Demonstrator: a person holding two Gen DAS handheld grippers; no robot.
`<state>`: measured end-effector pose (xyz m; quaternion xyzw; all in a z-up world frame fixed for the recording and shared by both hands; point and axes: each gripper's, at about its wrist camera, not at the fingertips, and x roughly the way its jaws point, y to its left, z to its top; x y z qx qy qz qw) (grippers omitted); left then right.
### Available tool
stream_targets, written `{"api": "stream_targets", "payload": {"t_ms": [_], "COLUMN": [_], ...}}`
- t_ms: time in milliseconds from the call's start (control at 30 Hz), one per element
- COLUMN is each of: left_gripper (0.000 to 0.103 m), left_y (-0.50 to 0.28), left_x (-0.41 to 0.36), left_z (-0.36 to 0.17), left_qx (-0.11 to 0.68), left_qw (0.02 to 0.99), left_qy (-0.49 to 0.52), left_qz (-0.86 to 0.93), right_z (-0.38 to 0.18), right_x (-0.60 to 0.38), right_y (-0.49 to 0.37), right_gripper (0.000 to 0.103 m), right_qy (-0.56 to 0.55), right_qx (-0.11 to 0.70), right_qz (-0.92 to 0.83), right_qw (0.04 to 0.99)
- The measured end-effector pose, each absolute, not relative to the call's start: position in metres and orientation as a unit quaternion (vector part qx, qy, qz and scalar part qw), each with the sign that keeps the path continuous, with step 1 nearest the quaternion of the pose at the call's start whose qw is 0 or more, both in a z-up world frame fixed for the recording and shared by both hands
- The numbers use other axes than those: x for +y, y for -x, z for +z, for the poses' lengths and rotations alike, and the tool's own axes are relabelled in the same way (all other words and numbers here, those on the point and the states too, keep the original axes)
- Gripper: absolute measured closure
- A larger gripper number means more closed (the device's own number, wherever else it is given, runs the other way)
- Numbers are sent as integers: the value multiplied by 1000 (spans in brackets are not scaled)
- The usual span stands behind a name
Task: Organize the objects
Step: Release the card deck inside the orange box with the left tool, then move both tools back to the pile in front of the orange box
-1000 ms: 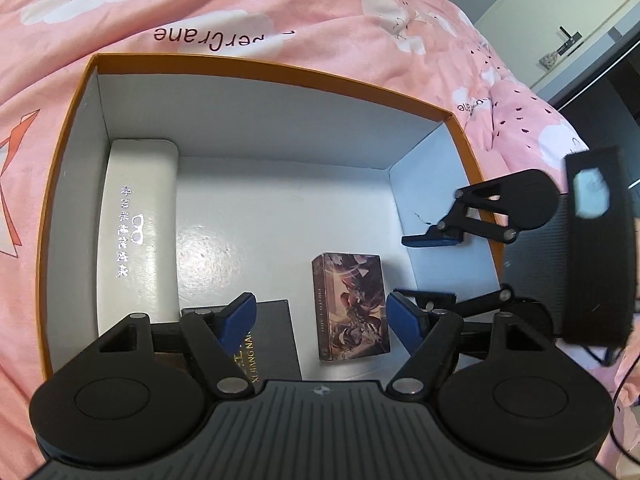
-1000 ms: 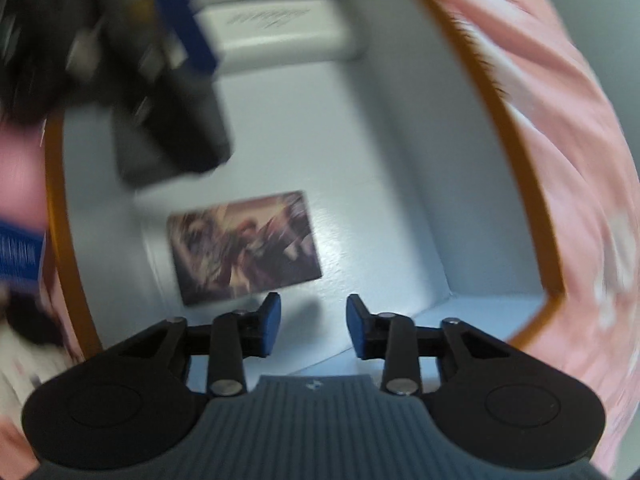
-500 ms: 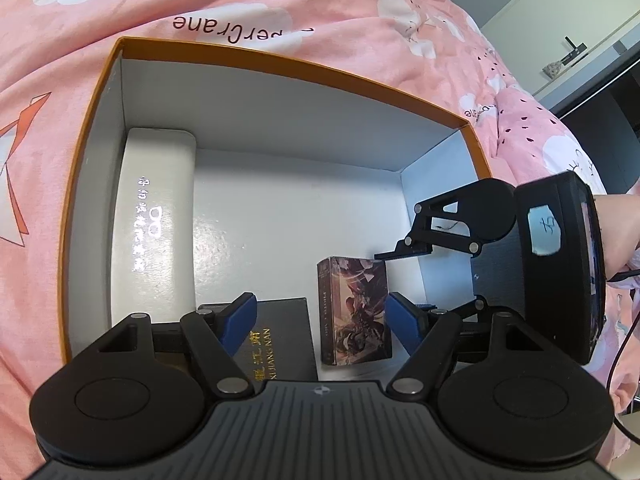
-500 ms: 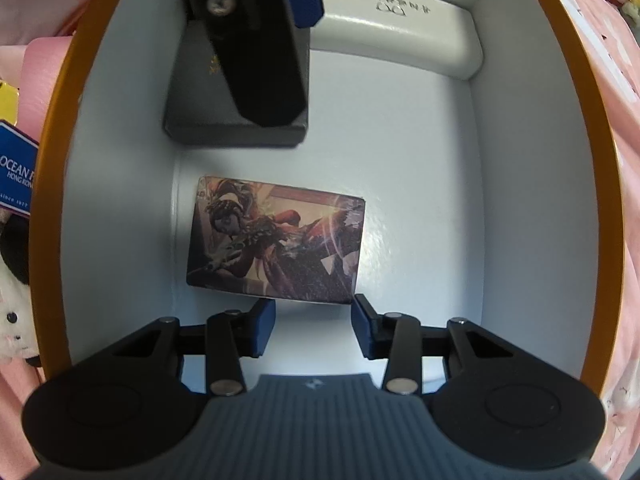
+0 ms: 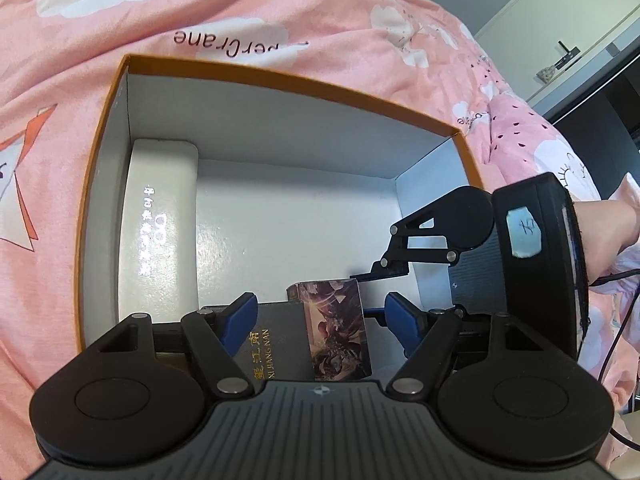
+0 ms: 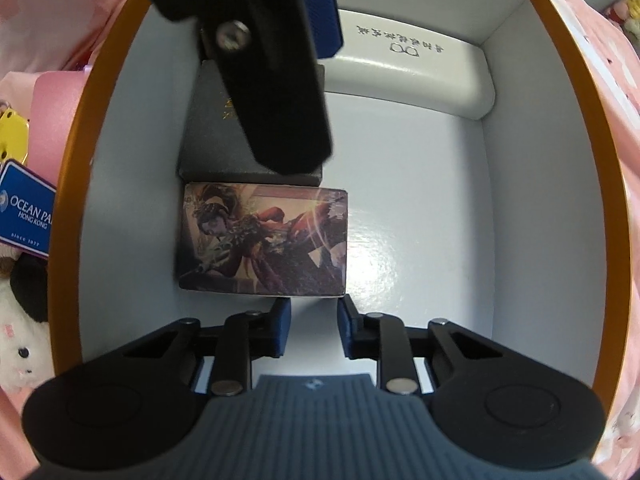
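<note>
Pink bedding surrounds the orange-rimmed box (image 5: 280, 76), where the card pack (image 6: 264, 240) lies flush against the black case (image 6: 208, 136), tidily packed, left gripper (image 5: 320, 316) spread wide, right gripper (image 6: 312, 320) closing on nothing.

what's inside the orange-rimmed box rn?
Inside the box: a white case along one wall, a black box with gold lettering, an illustrated card box against it. The left gripper covers part of the black box.

Illustrated card box (image 6: 264, 240) flat, touching black box (image 6: 224, 112), white case (image 6: 416, 76) apart
</note>
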<state>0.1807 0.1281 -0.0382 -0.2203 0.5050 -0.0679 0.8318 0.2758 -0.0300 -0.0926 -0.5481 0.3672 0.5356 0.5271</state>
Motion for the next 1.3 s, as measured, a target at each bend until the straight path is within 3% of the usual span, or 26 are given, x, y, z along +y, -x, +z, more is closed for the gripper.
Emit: {"api": "stream_targets", "payload": {"t_ms": [100,500,633,767,967,1300], "left_gripper": [19,26,31,35,39,48], "left_y": [-171,-82,-51,-33,-24,-7], "left_x": [126,112,105,103,107,123], "left_z": [-26,28,24,7,-30,-49], "left_qx": [486,397,401,435,495,499], "left_qw": [845,894,891,871,839,832], "left_qy": [211,203,213,228,223,235], "left_qz": [-76,-51,-21,-2,33,58], "right_z": [-85,2,16,22,8,-29], "right_x": [-29,-51,-72,-90,-82,-45], "right_y": [-276,-241,-191,-158,-138,-109], "right_gripper": [64,64,64,64,64,59], "right_qy": [540,360,280,252,195,208], "right_qx": [372,388,389,333,368,419], "right_qz": [515,432,413,390,395,421], "right_qw": [552,730,775,821,819,778]}}
